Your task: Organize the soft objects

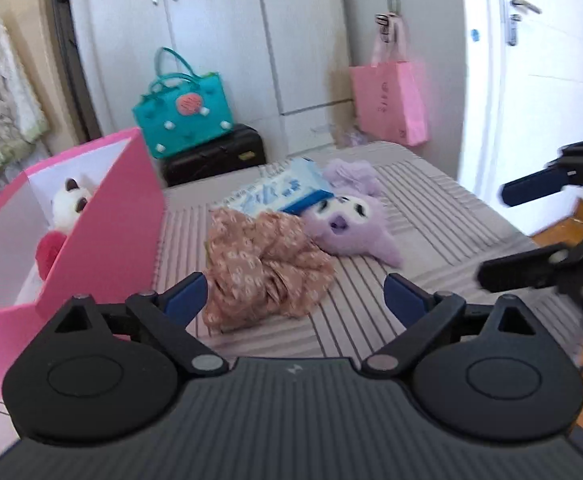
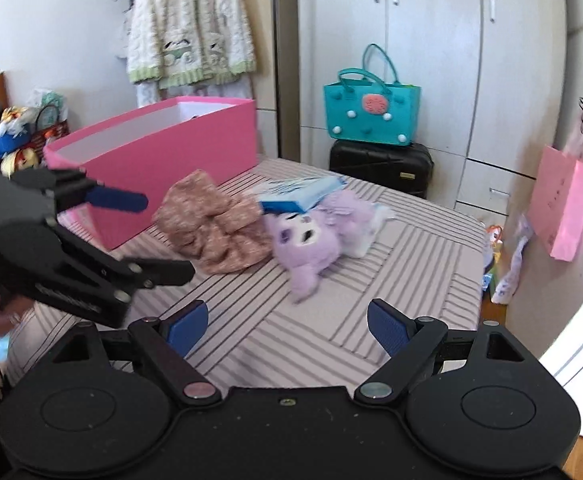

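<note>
Both grippers hang released over the bed, nothing between their fingers. The left gripper has the brown cloth just ahead of its fingertips, and the pink box close on its left side, already holding a white plush. The right gripper points at the purple plush, which lies ahead of it with bare striped bedding between; a blue pack rests across the plush's far edge.

Judging from this, the cloth is the likely first pick. Risks: the cloth is loose and bunched, so a shallow pinch may catch only one fold and let the rest trail or drag the plush beside it. Lifting the plush could tip the pack off the bed. The two grippers stand near each other, so reaching together could knock them, and a swing left could strike the box wall
</note>
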`<state>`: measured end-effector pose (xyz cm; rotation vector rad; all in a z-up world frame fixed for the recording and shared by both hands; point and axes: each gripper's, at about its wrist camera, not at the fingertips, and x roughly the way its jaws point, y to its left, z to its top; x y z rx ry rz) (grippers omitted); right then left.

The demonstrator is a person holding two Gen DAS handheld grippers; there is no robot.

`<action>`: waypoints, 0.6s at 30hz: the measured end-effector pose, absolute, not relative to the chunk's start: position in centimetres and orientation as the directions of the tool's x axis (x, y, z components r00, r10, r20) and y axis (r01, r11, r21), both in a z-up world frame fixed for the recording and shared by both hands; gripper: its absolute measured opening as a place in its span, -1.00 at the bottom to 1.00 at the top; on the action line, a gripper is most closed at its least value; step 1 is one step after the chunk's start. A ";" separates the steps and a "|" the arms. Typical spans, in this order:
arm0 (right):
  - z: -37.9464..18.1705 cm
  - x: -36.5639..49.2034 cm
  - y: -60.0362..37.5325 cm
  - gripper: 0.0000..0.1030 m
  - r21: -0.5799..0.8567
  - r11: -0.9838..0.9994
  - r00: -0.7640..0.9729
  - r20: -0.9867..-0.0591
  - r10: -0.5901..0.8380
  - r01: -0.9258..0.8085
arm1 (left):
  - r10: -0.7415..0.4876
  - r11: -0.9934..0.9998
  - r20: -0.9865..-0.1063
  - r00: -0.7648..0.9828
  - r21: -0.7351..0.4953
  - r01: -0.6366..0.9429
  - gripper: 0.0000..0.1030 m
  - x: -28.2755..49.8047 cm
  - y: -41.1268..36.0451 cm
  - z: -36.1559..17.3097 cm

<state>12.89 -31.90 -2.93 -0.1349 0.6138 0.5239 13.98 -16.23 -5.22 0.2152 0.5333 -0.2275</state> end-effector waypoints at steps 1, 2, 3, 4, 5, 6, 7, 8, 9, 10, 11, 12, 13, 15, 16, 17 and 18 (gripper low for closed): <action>-2.9 13.2 -32.3 0.74 0.041 0.863 0.690 -0.581 0.431 -0.504 | -0.132 0.957 -0.512 0.849 0.157 0.244 0.86 14.3 -16.4 -5.4; -2.9 13.6 -32.5 0.74 0.051 0.864 0.688 -0.582 0.434 -0.501 | -0.109 0.960 -0.502 0.858 0.170 0.221 0.86 14.6 -16.6 -5.6; -2.9 14.0 -32.5 0.74 0.062 0.865 0.686 -0.581 0.437 -0.498 | -0.092 0.962 -0.498 0.862 0.178 0.206 0.86 15.0 -16.8 -5.7; -3.0 14.4 -32.5 0.74 0.071 0.865 0.683 -0.583 0.440 -0.497 | -0.079 0.964 -0.505 0.860 0.181 0.195 0.86 15.5 -16.9 -6.0; -3.0 14.9 -32.4 0.74 0.075 0.864 0.680 -0.585 0.443 -0.498 | -0.073 0.966 -0.522 0.850 0.176 0.191 0.86 16.2 -16.9 -6.2; -3.1 15.3 -32.3 0.74 0.077 0.861 0.677 -0.586 0.446 -0.502 | -0.069 0.969 -0.547 0.835 0.163 0.187 0.86 16.9 -16.9 -6.5; -3.1 15.7 -32.0 0.74 0.078 0.858 0.675 -0.583 0.452 -0.507 | -0.064 0.973 -0.572 0.818 0.146 0.179 0.86 17.5 -16.8 -6.7; -3.1 16.1 -31.8 0.74 0.080 0.856 0.674 -0.580 0.457 -0.511 | -0.062 0.976 -0.585 0.809 0.132 0.171 0.86 17.9 -16.6 -6.9; -3.0 16.7 -31.6 0.74 0.085 0.852 0.671 -0.578 0.464 -0.516 | -0.062 0.980 -0.587 0.808 0.118 0.161 0.86 18.1 -16.4 -7.0; -3.0 17.2 -31.4 0.74 0.091 0.848 0.667 -0.576 0.473 -0.522 | -0.059 0.982 -0.585 0.809 0.112 0.152 0.86 18.3 -16.3 -7.2; -2.8 17.7 -31.2 0.74 0.097 0.842 0.662 -0.573 0.483 -0.531 | -0.054 0.983 -0.587 0.808 0.109 0.145 0.86 18.5 -16.2 -7.3; -2.7 18.3 -30.9 0.74 0.105 0.835 0.656 -0.570 0.495 -0.540 | -0.053 0.983 -0.591 0.805 0.110 0.145 0.85 18.7 -16.2 -7.6; -2.5 18.9 -30.6 0.74 0.112 0.829 0.650 -0.567 0.506 -0.548 | -0.052 0.983 -0.592 0.804 0.112 0.147 0.75 19.0 -16.2 -7.7; -2.1 20.2 -30.1 0.74 0.140 0.809 0.626 -0.563 0.540 -0.571 | -0.028 0.982 -0.594 0.804 0.132 0.132 0.37 19.4 -16.3 -8.1; -2.0 20.7 -29.8 0.74 0.152 0.801 0.617 -0.560 0.552 -0.579 | -0.006 0.981 -0.597 0.802 0.152 0.120 0.05 19.5 -16.4 -8.4; -1.9 21.4 -29.4 0.74 0.168 0.791 0.605 -0.558 0.568 -0.588 | 0.001 0.980 -0.590 0.808 0.161 0.117 0.00 19.5 -16.4 -8.6; -1.9 21.8 -29.1 0.73 0.182 0.782 0.592 -0.557 0.582 -0.596 | 0.002 0.980 -0.575 0.818 0.163 0.112 -0.22 19.3 -16.3 -8.7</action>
